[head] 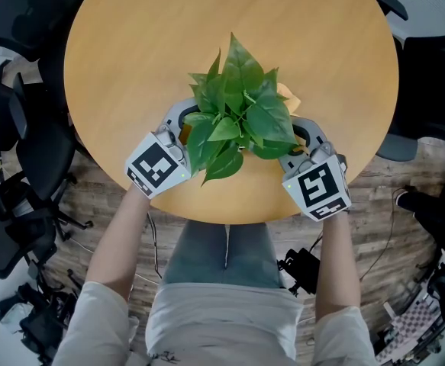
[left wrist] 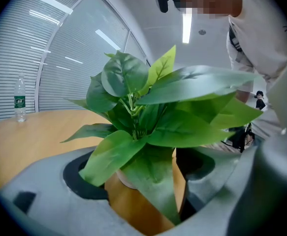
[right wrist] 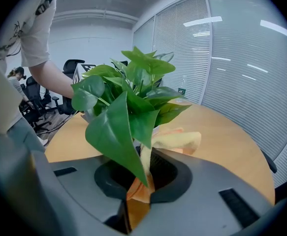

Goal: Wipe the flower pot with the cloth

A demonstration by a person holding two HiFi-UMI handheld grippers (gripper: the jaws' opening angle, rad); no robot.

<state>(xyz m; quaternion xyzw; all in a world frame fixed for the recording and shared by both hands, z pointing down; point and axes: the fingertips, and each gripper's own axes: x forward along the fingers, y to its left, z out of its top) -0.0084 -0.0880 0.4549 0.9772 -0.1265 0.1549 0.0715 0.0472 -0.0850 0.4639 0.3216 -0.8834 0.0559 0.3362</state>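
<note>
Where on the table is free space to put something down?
Bare: the table beyond the plant, except a bottle at its edge, and outside the left tongs and right tongs. Crowded: the near edge, around plant and cloth.

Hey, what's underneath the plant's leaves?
Only a pale sliver of the flower pot shows below the leaves, with the cloth poking out beside them. The rest of the pot and any soil are covered.

head view looks steeply down; gripper views closely flank the shared potted plant (head: 241, 105).
</note>
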